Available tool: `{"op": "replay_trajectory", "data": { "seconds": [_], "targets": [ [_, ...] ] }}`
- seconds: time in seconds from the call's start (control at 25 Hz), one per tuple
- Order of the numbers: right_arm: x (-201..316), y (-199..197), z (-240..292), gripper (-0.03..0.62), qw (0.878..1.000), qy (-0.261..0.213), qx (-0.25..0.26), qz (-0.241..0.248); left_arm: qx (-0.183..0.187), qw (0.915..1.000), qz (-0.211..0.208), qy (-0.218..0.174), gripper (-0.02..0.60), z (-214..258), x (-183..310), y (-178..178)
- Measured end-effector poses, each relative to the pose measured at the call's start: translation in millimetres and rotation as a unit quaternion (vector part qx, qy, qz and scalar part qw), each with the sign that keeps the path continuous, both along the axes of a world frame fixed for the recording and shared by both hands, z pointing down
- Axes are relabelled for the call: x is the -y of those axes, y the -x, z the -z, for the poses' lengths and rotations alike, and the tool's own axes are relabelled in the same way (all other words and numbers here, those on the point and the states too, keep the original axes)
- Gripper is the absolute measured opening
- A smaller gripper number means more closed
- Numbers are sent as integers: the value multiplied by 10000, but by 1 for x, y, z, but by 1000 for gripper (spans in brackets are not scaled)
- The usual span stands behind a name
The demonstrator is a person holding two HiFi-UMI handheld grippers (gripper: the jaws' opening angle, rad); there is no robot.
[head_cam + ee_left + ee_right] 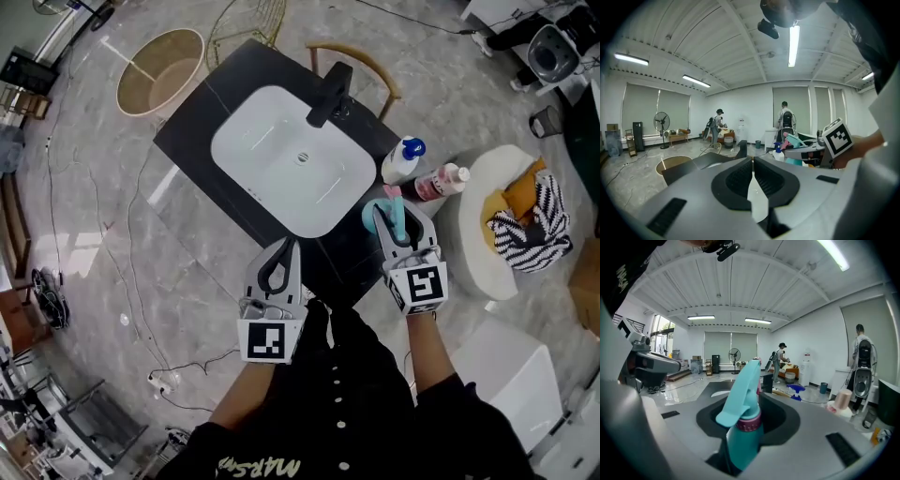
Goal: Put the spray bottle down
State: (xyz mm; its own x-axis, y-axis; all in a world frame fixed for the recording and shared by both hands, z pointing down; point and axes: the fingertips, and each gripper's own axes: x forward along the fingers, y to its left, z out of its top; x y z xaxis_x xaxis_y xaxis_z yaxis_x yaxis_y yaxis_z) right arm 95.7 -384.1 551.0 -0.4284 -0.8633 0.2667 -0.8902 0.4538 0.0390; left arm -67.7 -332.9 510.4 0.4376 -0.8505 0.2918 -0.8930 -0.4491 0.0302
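Observation:
A teal spray bottle (pixel 743 427) with a pink collar and teal trigger head stands upright between the jaws of my right gripper (pixel 749 401), which is shut on its neck. In the head view the right gripper (pixel 392 223) holds the teal spray bottle (pixel 374 215) over the black counter's (pixel 202 108) right corner, beside the white sink basin (pixel 291 159). My left gripper (pixel 280 255) hangs at the counter's near edge with its jaws shut together and nothing in them; in the left gripper view the left gripper (pixel 752 176) shows its pads meeting.
A white bottle with a blue cap (pixel 403 159) and a pink-capped bottle (pixel 439 183) stand on the counter's right corner. A black faucet (pixel 330 94) rises behind the basin. A round white stool with clothes (pixel 511 220) stands to the right; a wooden chair (pixel 361 61) and a tan tub (pixel 161 70) lie beyond.

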Motion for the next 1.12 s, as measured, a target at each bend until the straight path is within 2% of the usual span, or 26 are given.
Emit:
{"op": "replay_trajectory", "data": {
  "seconds": [0.24,0.64,0.88,1.12],
  "targets": [
    [10,-5,-39,126,9997,252,17,-62,88,9993,-91,359,21,-35,-4,-6],
    [12,6,-70,126,9992,381,71,68,73,9980,-79,618,21,-66,-14,-10],
    [9,5,-76,126,9994,302,133,70,142,9978,-52,648,21,-73,-22,-12],
    [9,7,-79,132,9995,305,-6,108,161,9974,-84,702,21,-78,-27,-19]
  ]
}}
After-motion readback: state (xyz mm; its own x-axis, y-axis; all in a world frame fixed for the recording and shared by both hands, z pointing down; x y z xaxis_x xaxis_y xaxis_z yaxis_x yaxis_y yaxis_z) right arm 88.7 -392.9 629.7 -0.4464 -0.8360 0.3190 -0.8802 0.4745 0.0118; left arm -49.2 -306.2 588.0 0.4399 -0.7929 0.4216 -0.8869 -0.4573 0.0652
